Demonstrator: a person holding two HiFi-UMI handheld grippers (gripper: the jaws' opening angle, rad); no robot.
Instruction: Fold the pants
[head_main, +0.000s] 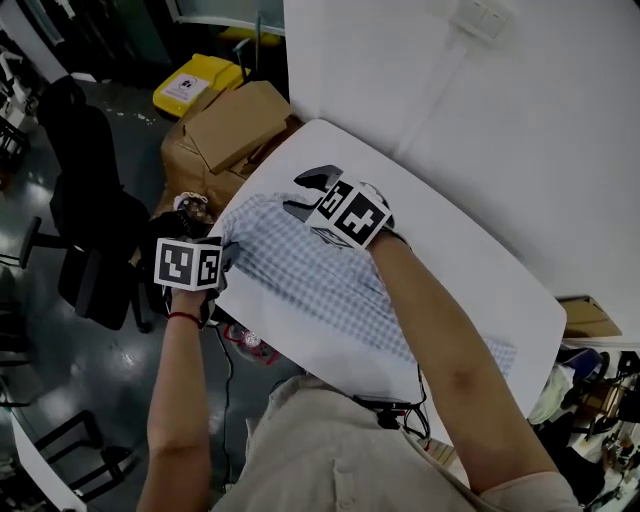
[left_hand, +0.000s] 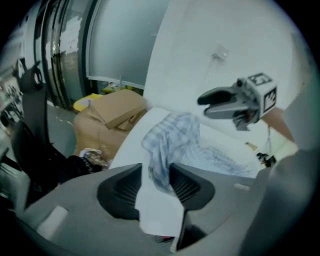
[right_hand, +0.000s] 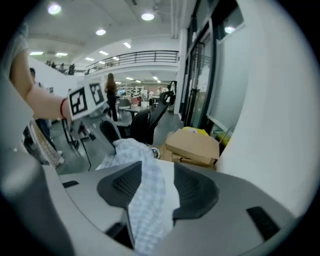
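Observation:
Blue-and-white checked pants (head_main: 300, 270) lie spread on the white table (head_main: 470, 270), bunched at the far-left end. My left gripper (head_main: 218, 243) hangs at the table's left edge by that bunched end. In the left gripper view a strip of the pants (left_hand: 159, 165) runs between the jaws of the left gripper (left_hand: 156, 167), which stand a little apart. My right gripper (head_main: 305, 193) hovers over the far end of the pants. Its jaws stand wide, and the pants (right_hand: 145, 200) drape between them against one pad, clear of the other.
Cardboard boxes (head_main: 235, 125) and a yellow bin (head_main: 195, 85) sit on the floor beyond the table's left end. A black office chair (head_main: 85, 210) stands to the left. A white wall (head_main: 520, 120) runs along the table's far side.

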